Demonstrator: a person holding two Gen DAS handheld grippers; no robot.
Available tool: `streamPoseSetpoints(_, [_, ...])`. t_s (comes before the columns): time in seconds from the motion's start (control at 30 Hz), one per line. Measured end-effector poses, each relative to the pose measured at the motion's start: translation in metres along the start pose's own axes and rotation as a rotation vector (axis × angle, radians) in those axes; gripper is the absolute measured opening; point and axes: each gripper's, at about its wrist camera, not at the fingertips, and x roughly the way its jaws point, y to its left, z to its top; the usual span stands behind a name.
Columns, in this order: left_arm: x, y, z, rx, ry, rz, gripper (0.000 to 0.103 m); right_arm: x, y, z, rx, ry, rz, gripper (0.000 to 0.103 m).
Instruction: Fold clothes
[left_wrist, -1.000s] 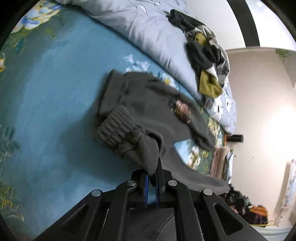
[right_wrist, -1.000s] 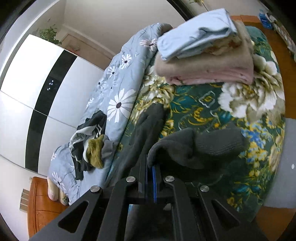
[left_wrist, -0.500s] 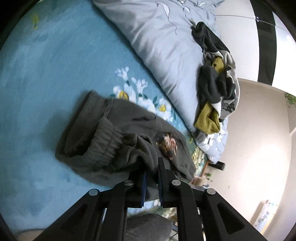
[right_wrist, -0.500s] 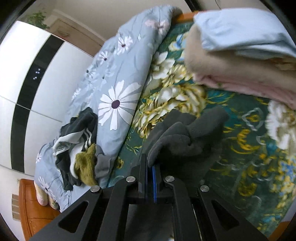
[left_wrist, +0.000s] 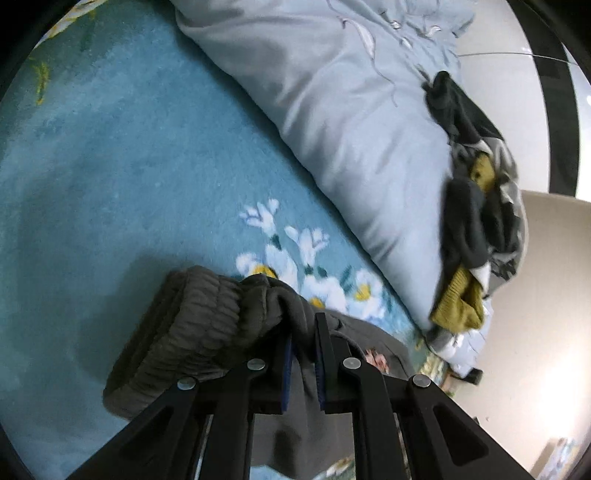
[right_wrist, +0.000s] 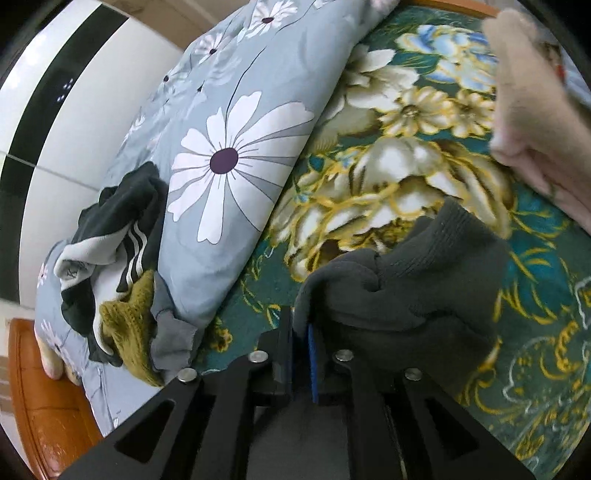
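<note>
- Surface: a bed covered by a floral blanket (left_wrist: 110, 155), blue with white blossoms in the left wrist view, dark green with cream and gold blossoms (right_wrist: 388, 177) in the right wrist view.
- A grey-blue quilt (left_wrist: 351, 122) printed with large daisies lies bunched along the far side of the bed, next to the wardrobe.
- On the quilt sits a loose heap of unfolded clothes (left_wrist: 476, 206): dark, grey-and-white striped, and mustard-yellow knit pieces.
- Task item: a dark grey garment (left_wrist: 192, 332) lies on the blanket close in front of both cameras, its ribbed elastic band bunched up in the left wrist view.
- Left claw (left_wrist: 303, 343): partly parted, with a fold of the grey garment lying between the blue pads; whether it presses the cloth cannot be told.
- Right claw (right_wrist: 301, 332): clenched on an edge of the same garment (right_wrist: 406, 291), the cloth pinched between the pads and heaped to the right of them.
- At the upper right edge of the right wrist view, a beige and pink folded pile (right_wrist: 532, 110) rests on the blanket, just beyond the garment.
- Room: a white wardrobe with black stripes (right_wrist: 55, 122) stands behind the bed; an orange-brown wooden bed frame (right_wrist: 40, 398) shows at the lower left; a beige wall (left_wrist: 546, 314) lies beyond the bed's end.
</note>
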Motion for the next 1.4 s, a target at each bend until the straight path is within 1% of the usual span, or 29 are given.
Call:
streamPoseSetpoints(0.03, [0.002, -0.003, 0.0, 0.009, -0.001, 0.009, 0.018, 0.006, 0.002, 0.002, -0.012, 0.008, -0.001, 0.038])
streamPoseSetpoints(0.07, [0.002, -0.009, -0.001, 0.046, 0.003, 0.012, 0.027, 0.002, 0.0, 0.001, -0.019, -0.001, 0.025, 0.048])
streamPoseSetpoints(0.1, [-0.001, -0.015, -0.005, 0.094, 0.012, 0.013, 0.031, -0.008, -0.005, -0.002, -0.028, -0.025, 0.068, 0.057])
streamPoseSetpoints(0.13, [-0.005, -0.022, -0.008, 0.142, 0.021, 0.015, 0.038, -0.018, -0.011, -0.005, -0.038, -0.051, 0.111, 0.057])
streamPoseSetpoints(0.17, [-0.008, -0.028, -0.011, 0.188, 0.03, 0.016, 0.042, -0.028, -0.02, -0.008, -0.041, -0.073, 0.128, 0.057])
streamPoseSetpoints(0.2, [-0.014, -0.031, -0.013, 0.216, 0.034, 0.019, 0.042, -0.039, -0.029, -0.012, -0.044, -0.095, 0.144, 0.058])
streamPoseSetpoints(0.23, [-0.026, -0.031, -0.016, 0.238, 0.018, 0.043, 0.043, -0.047, -0.041, -0.015, -0.029, -0.118, 0.141, 0.058])
streamPoseSetpoints(0.27, [-0.037, -0.027, -0.016, 0.236, -0.009, 0.067, 0.047, -0.055, -0.054, -0.019, -0.012, -0.141, 0.137, 0.058])
streamPoseSetpoints(0.33, [-0.057, -0.012, -0.018, 0.216, -0.061, 0.126, 0.054, -0.063, -0.092, -0.03, 0.072, -0.166, 0.131, 0.061])
streamPoseSetpoints(0.4, [-0.068, 0.01, -0.021, 0.185, -0.063, 0.178, 0.056, -0.054, -0.123, -0.04, 0.172, -0.145, 0.16, 0.061])
streamPoseSetpoints(0.43, [-0.064, 0.017, -0.025, 0.171, -0.056, 0.174, 0.057, -0.05, -0.139, -0.045, 0.222, -0.134, 0.175, 0.061])
streamPoseSetpoints(0.5, [-0.056, 0.03, -0.031, 0.142, -0.042, 0.164, 0.057, -0.037, -0.151, -0.05, 0.281, -0.12, 0.225, 0.062])
streamPoseSetpoints(0.57, [-0.048, 0.044, -0.037, 0.113, -0.027, 0.155, 0.059, -0.024, -0.151, -0.049, 0.305, -0.116, 0.271, 0.065])
streamPoseSetpoints(0.67, [-0.037, 0.065, -0.047, 0.07, -0.006, 0.141, 0.06, -0.005, -0.141, -0.037, 0.319, -0.124, 0.275, 0.065])
streamPoseSetpoints(0.73, [-0.029, 0.078, -0.053, 0.041, 0.008, 0.132, 0.061, 0.004, -0.136, -0.029, 0.338, -0.14, 0.264, 0.067])
streamPoseSetpoints(0.8, [-0.021, 0.091, -0.059, 0.014, 0.021, 0.124, 0.061, 0.009, -0.131, -0.024, 0.35, -0.149, 0.242, 0.067])
streamPoseSetpoints(0.87, [-0.015, 0.091, -0.057, 0.018, 0.02, 0.13, 0.067, 0.01, -0.129, -0.022, 0.359, -0.146, 0.233, 0.065])
streamPoseSetpoints(0.9, [-0.012, 0.091, -0.056, 0.02, 0.019, 0.132, 0.067, 0.01, -0.127, -0.022, 0.362, -0.146, 0.228, 0.056])
streamPoseSetpoints(0.93, [-0.01, 0.092, -0.054, 0.02, 0.019, 0.133, 0.067, 0.008, -0.124, -0.023, 0.36, -0.146, 0.222, 0.041])
streamPoseSetpoints(1.03, [-0.007, 0.098, -0.051, -0.013, 0.023, 0.116, 0.068, 0.002, -0.115, -0.024, 0.35, -0.145, 0.207, 0.03])
streamPoseSetpoints(1.17, [-0.005, 0.109, -0.049, -0.062, 0.019, 0.095, 0.069, -0.022, -0.096, -0.027, 0.307, -0.179, 0.216, 0.026])
streamPoseSetpoints(1.3, [-0.022, 0.094, -0.048, -0.005, -0.023, 0.069, 0.069, -0.047, -0.081, -0.024, 0.256, -0.21, 0.237, 0.023])
streamPoseSetpoints(1.33, [-0.026, 0.09, -0.048, 0.009, -0.033, 0.063, 0.068, -0.056, -0.077, -0.026, 0.234, -0.216, 0.237, 0.023])
streamPoseSetpoints(1.37, [-0.03, 0.086, -0.047, 0.024, -0.044, 0.056, 0.059, -0.063, -0.074, -0.027, 0.214, -0.222, 0.232, 0.023])
streamPoseSetpoints(1.4, [-0.034, 0.083, -0.047, 0.038, -0.054, 0.05, 0.058, -0.071, -0.071, -0.03, 0.199, -0.225, 0.226, 0.023])
